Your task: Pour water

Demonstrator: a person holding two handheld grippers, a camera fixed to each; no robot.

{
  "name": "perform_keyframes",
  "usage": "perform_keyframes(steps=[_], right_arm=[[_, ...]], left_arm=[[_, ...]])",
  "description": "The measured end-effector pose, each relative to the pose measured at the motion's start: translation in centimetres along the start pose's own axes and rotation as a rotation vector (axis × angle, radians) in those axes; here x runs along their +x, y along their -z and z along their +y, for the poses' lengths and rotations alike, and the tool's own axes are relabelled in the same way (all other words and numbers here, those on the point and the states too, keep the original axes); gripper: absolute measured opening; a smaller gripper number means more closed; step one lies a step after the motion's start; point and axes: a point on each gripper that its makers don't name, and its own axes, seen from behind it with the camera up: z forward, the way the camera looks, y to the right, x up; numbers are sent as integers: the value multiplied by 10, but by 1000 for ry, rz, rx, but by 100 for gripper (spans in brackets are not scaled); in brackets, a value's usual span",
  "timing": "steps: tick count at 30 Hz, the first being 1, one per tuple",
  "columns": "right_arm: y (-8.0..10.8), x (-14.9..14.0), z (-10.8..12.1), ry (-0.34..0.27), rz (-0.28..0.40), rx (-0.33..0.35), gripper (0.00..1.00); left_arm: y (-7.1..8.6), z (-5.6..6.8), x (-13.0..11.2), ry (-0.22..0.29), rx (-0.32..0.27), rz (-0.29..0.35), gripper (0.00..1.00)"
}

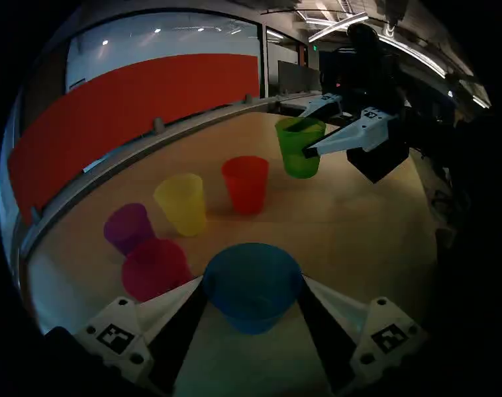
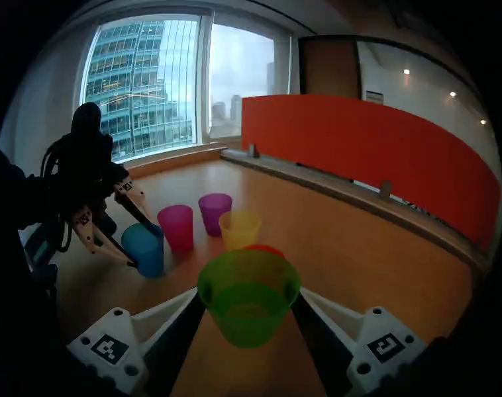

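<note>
Across the wooden table are 6 coloured plastic cups, and 2 of them are held. The left gripper has its fingers closed against both sides of the blue cup at the near end of the group, while the right gripper is clamped the same way on the green cup at the far end. Between them sit the pink cup, the purple cup, the yellow cup and the red cup, all upright. A paler band low inside the green cup may be water, though I cannot say for certain, and I cannot tell whether either held cup is clear of the tabletop. The risks from here look plain to me. These cups seem thin and tapered, so a hard squeeze could buckle a wall and a light one could let the cup slide down through the fingers once it tips. The 2 held cups are well apart, so 1 must travel past the group. The pink cup stands just beside the blue one and the red cup just behind the green, and a careless swing could knock either over. If the pouring rim is not brought right above the other mouth before it tilts, water lands on the wood.
</note>
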Motion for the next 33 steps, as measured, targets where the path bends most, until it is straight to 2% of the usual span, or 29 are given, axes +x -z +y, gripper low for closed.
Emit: perform_keyframes(steps=[23,33], right_arm=[[-7,-12,-5,5,-28,1,89],[-8,-12,-6,2,-25,2,89]], left_arm=[[-2,-4,-15,19,-3,-8,89],[-4,-7,-20,8,16,-22,92]])
